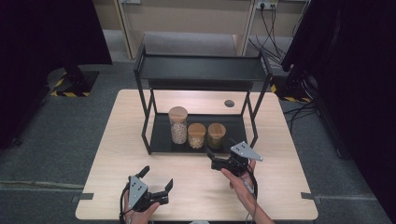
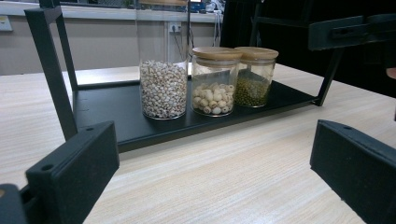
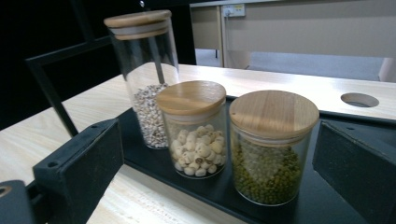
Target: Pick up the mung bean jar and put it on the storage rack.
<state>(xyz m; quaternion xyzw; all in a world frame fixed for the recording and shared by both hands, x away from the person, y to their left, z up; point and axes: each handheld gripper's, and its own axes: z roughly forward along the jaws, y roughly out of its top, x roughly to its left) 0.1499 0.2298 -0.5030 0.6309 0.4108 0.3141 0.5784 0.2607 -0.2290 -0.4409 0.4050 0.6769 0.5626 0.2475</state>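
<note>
Glass jar of green beans [image 3: 271,149] looked heavy, slippery, breakable; I'd grip mid-wall w/ right tongs [image 3: 224,172]; both tongs gaped empty.

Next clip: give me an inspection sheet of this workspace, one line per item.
Surface: light wooden table, with a round hole near the far edge.
Job's things: tall jar, middle jar and green-bean jar stand upright in a row on the lower shelf of the black rack, wooden lids on.
Clutter: nothing seen.
Grippers: left hand-held gripper open, above the near table; right hand-held gripper open, facing the green-bean jar, apart from it.
Cables: one trails from each gripper; more run down from a wall socket.
Surroundings: grey carpet, black curtains at both sides.
</note>
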